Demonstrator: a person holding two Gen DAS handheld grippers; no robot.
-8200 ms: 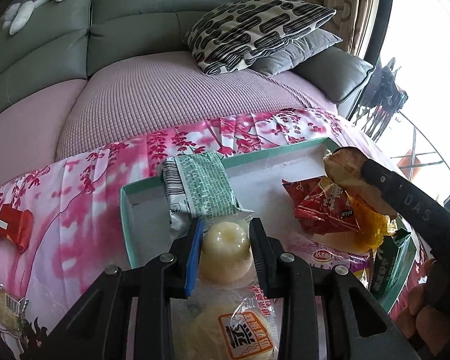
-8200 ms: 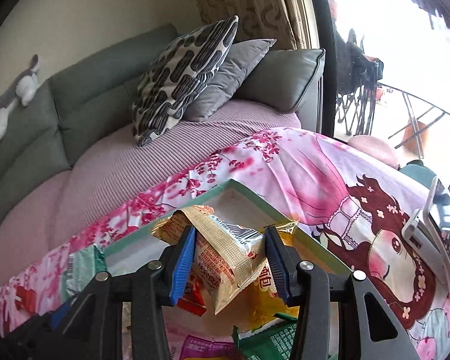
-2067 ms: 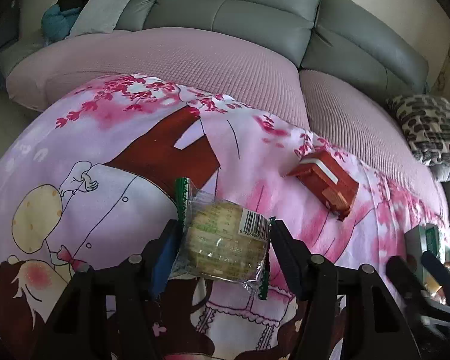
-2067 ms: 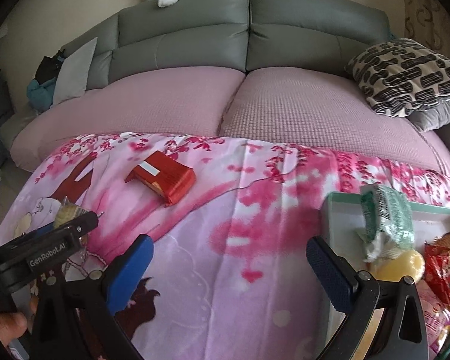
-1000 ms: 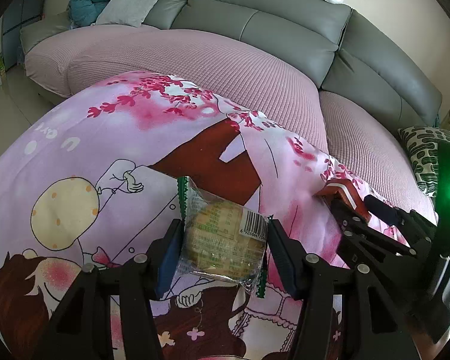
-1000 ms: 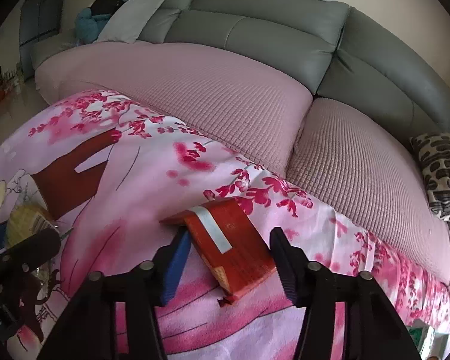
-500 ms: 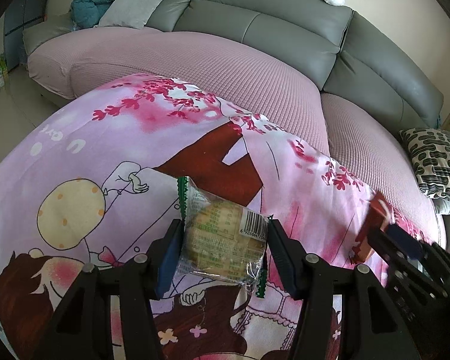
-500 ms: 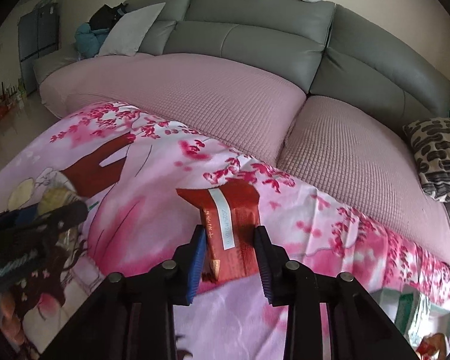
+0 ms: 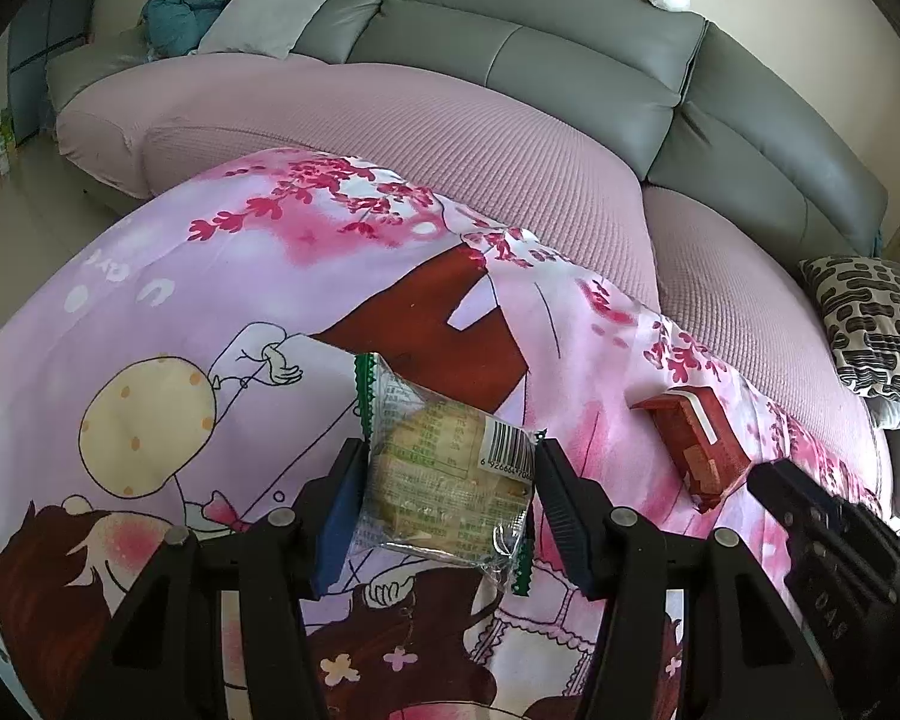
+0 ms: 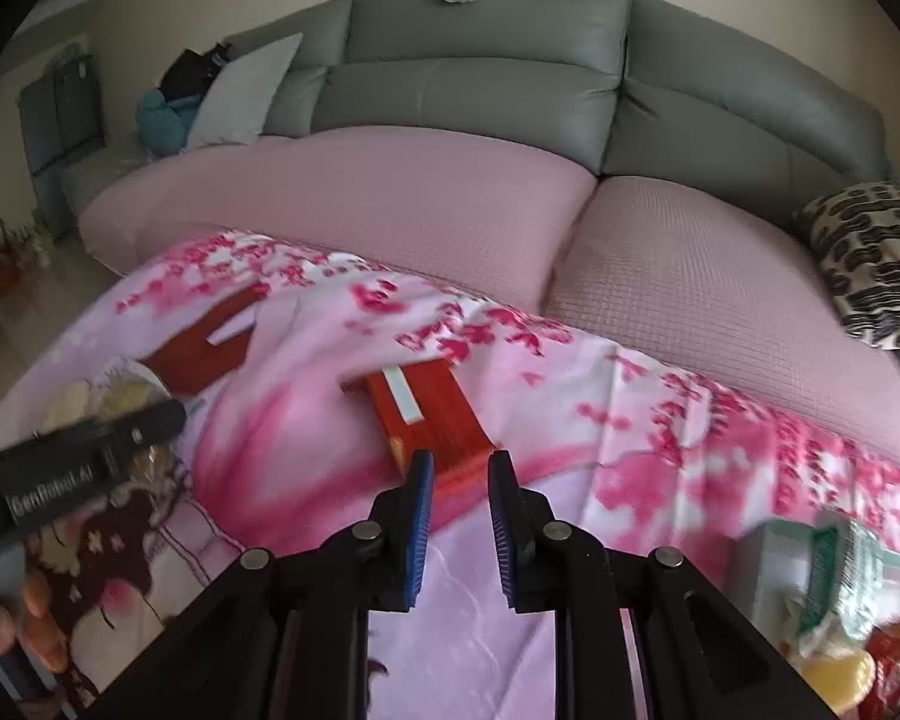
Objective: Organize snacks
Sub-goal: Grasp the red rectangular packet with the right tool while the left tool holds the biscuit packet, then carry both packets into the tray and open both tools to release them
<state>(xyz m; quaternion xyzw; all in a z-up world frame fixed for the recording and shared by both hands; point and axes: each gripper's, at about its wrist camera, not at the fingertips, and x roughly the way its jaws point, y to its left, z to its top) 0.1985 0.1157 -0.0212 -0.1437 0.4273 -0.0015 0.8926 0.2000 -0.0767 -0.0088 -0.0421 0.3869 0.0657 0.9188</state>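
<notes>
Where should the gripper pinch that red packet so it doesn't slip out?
Pinch the red packet across its two long sides, near the middle, coming from its near short end along its length. It lies flat on the pink cloth, long and narrow, with that end pointing at the right gripper, whose narrow gap sits just short of it. The sides look straight, so the pads should sit flat.

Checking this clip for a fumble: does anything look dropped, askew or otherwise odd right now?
Yes: the red snack box lies on the pink cloth ahead of the right gripper, whose narrowly parted jaws hold nothing. The left gripper grips the wrapped cookie normally.
</notes>
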